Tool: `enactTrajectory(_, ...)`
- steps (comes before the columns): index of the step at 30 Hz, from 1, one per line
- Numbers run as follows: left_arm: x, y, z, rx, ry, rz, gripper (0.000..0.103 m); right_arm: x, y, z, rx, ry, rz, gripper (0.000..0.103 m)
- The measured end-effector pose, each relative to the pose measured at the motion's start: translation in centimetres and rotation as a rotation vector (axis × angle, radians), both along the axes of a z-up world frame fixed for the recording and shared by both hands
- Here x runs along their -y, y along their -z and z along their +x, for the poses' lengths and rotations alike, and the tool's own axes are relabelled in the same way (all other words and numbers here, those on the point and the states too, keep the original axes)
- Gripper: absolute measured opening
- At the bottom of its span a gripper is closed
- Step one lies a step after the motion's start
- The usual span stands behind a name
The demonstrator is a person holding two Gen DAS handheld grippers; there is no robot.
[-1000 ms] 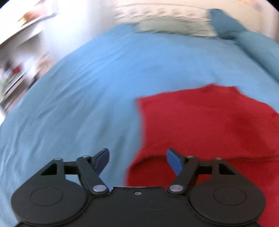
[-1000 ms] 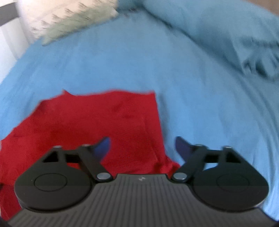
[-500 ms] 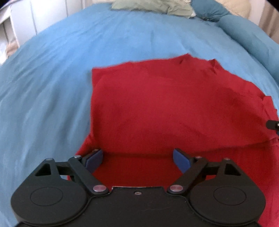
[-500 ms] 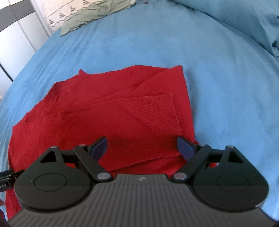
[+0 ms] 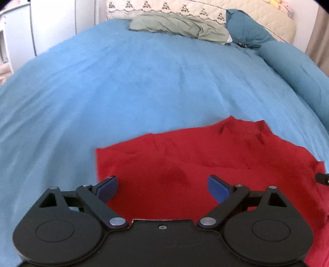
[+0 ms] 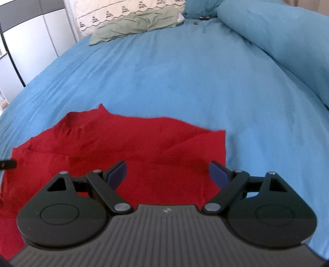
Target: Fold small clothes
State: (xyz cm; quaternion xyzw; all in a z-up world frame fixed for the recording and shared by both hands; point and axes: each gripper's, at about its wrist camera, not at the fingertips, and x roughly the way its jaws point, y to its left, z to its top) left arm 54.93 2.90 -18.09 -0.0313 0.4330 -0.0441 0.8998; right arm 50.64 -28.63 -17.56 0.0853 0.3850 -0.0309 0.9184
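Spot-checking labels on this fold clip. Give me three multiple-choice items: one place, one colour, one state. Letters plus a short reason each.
1. Where does the red garment lie?
A. on the blue bedcover
B. on a wooden floor
C. hanging on a rail

2. What colour is the crumpled cloth at the head of the bed?
A. yellow
B. grey-green
C. black

3. How does the left gripper stand?
A. shut on the garment
B. shut on nothing
C. open above the garment

Key: 1 A, blue cover shows around its edges. 2 B, seen beside the patterned pillow. 3 C, the jaws have just been opening; the pads stand wide apart, clamping nothing.
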Motion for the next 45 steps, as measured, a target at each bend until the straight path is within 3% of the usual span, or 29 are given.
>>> enactTrajectory(6, 0.2, 1.8, 2.3, -0.011, 0.031, 0.046, 0.103, 1.0, 3.1, 2.1, -0.006, -0.028, 0.004, 0.103)
enactTrajectory(10, -0.2, 0.9, 1.4, -0.012, 0.033, 0.059, 0.102, 1.2, 3.2, 2.3, 0.006, -0.026, 0.009, 0.103)
enactTrajectory(13, -0.2, -0.5, -0.7, 0.022, 0.024, 0.069, 0.102, 1.1, 1.4, 1.4, 0.038, -0.018, 0.002, 0.103)
enactTrajectory(17, -0.6, -4.3, -6.1, 0.059, 0.042, 0.102, 0.103, 2.0, -2.9, -2.2, 0.105, -0.012, 0.083, 0.103)
enactTrajectory(20, -0.8, -6.6, -11.2, 0.053, 0.08, 0.16, 0.103, 1.9, -6.0, -6.1, 0.123, -0.034, 0.069, 0.103)
enactTrajectory(22, -1.5, -7.1, -14.9, 0.008, 0.084, 0.153, 0.103, 1.8, -7.5, -9.0, 0.11, -0.037, 0.075, 0.103)
enactTrajectory(28, -3.4, -5.8, -25.1, -0.179, 0.084, 0.119, 0.101, 0.5, -8.6, -18.8, -0.009, 0.004, 0.05, 0.103)
enactTrajectory(34, -4.3, -2.2, -30.7, -0.333, 0.092, 0.095, 0.085, -0.9, -6.2, -26.5, -0.194, 0.015, 0.015, 0.103)
enactTrajectory(38, -4.4, -0.3, -32.5, -0.381, 0.101, 0.093, 0.076, -1.8, -3.8, -30.6, -0.323, 0.03, 0.006, 0.093)
enactTrajectory(42, -4.8, -0.3, -33.1, -0.362, 0.098, 0.091, 0.074, -2.3, -1.7, -33.1, -0.436, 0.04, 0.015, 0.082)
enactTrajectory(45, -5.0, -0.4, -33.7, -0.365, 0.105, 0.087, 0.067, -2.7, -0.6, -34.5, -0.483, 0.048, 0.038, 0.076)
